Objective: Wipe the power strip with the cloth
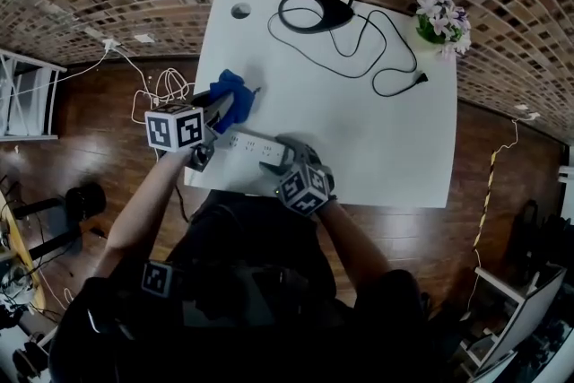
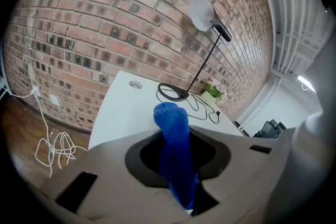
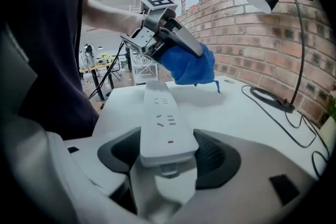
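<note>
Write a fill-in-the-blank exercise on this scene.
The left gripper is shut on a ___ cloth. The right gripper grips one end of the white ___. In the head view, the potted flowers stand at the table's far ___ corner.
Missing words: blue; power strip; right.

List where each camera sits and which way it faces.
Head view: on the head, looking steeply down at the table; forearms, left gripper and right gripper show.
Left gripper view: on that gripper, facing brick wall and lamp; its fingers clamp the cloth.
Right gripper view: on that gripper, looking along the power strip between its fingers.
Shared: cloth and lamp, in all three.
</note>
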The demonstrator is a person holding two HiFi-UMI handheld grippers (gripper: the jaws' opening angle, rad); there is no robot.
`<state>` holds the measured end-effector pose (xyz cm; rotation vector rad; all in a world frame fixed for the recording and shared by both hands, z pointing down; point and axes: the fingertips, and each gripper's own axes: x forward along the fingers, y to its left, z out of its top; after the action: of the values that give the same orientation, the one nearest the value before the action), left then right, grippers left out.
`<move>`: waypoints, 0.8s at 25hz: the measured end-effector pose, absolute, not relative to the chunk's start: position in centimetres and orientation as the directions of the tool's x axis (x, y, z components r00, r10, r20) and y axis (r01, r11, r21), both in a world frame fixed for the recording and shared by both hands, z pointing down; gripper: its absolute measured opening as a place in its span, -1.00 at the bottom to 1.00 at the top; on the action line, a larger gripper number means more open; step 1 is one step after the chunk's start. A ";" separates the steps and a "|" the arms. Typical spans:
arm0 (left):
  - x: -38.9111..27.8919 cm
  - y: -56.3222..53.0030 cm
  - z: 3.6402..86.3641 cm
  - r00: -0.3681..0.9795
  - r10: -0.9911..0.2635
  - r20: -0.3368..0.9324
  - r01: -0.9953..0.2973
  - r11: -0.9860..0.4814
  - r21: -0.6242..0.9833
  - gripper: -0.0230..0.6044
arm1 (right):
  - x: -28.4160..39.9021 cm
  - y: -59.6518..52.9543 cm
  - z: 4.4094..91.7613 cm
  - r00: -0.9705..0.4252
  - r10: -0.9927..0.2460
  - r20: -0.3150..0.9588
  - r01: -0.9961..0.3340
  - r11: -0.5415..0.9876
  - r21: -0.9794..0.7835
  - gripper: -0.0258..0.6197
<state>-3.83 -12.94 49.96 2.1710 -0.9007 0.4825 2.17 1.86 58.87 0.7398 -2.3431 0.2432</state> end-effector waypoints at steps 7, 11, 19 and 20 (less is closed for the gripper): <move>-2.0 -14.4 50.3 0.717 -0.401 0.570 -0.688 -0.538 0.487 -0.64 | 2.3 1.8 58.8 -0.622 -0.443 0.646 -0.569 0.822 0.017 0.02; -3.3 -14.0 51.3 0.700 -0.384 0.602 -0.695 -0.560 0.450 -0.64 | 2.4 1.8 58.8 -0.622 -0.445 0.644 -0.569 0.822 0.020 0.02; -5.0 -14.9 52.1 0.700 -0.407 0.587 -0.708 -0.505 0.493 -0.63 | 2.5 1.8 58.9 -0.619 -0.441 0.650 -0.568 0.823 0.016 0.02; -4.6 -15.3 51.8 0.714 -0.421 0.560 -0.698 -0.499 0.514 -0.63 | 2.5 1.8 58.9 -0.619 -0.441 0.650 -0.568 0.823 0.017 0.02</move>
<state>-4.61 -15.33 51.77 2.1638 -0.8456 0.4711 2.55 1.82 58.93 0.7369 -2.3368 0.2494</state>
